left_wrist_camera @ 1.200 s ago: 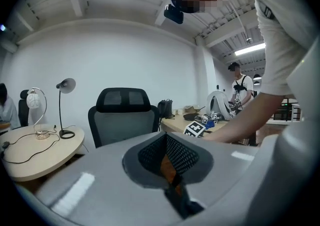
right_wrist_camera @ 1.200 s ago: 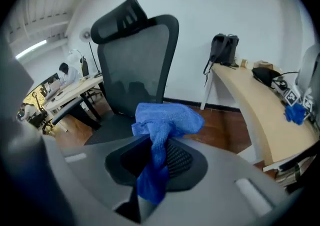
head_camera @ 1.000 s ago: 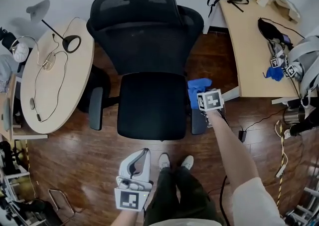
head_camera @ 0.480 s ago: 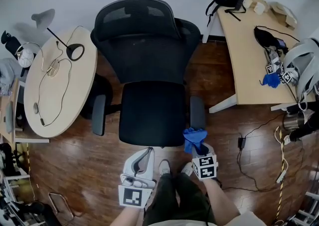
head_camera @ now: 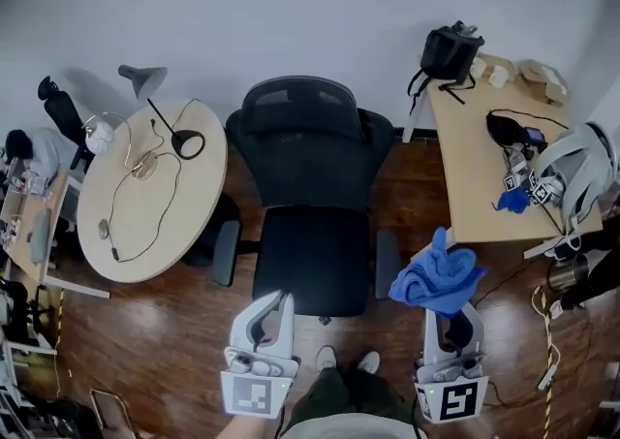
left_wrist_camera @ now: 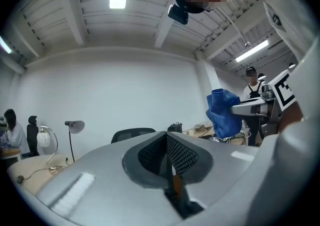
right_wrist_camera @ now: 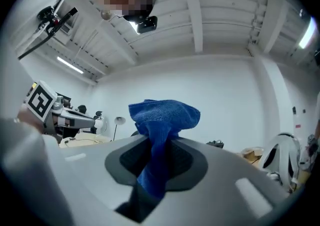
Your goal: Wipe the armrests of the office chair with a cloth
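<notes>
Bunched nubby blue cloth [right_wrist_camera: 165, 115] (in right gripper [head_camera: 446, 316])

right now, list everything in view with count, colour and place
office chair: 1, black, centre, facing the person
armrests: 2, dark grey, either side of the seat
cloth: 1, blue, bunched in the right tool
round table: 1, beige, left of chair
lamp: 1, grey head, on round table
desk: 1, light wood, right of chair
bag: 1, black, far end of desk
left tool: 1, grey, bottom left, shut, empty
right tool: 1, grey, bottom right, shut on cloth
shoes: 2, white, bottom centre
</notes>
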